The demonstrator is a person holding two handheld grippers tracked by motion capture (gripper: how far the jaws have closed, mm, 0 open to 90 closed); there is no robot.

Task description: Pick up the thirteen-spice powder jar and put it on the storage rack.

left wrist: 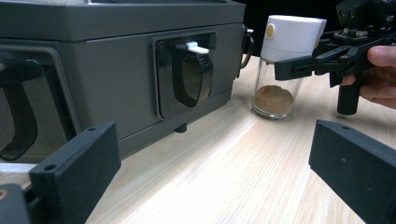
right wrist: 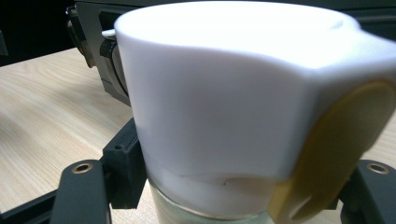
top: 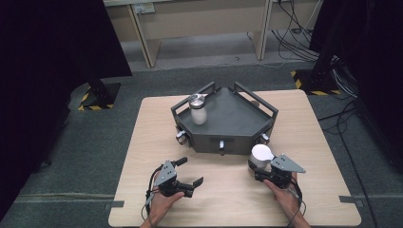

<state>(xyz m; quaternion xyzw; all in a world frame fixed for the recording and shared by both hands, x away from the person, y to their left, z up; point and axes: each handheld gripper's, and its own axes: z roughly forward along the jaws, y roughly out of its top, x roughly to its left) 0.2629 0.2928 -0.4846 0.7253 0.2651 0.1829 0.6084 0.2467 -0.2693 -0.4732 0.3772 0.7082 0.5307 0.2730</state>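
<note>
Wooden table (top: 142, 156), bearing a grey tray (top: 237, 118) with a jar (top: 198, 110) inside. Just in front of the tray's right corner, a white-capped shaker (top: 261, 156) with brown powder, upright, clamped below the cap by the right gripper (top: 260, 175). Left gripper (top: 192, 172) wide open, empty.

Right hand-held gripper (top: 260, 173) clamped; left hand-held gripper (top: 190, 172) gapes.

Grey rack (top: 247, 137) (obstacle) beyond jar (top: 261, 157)
</note>
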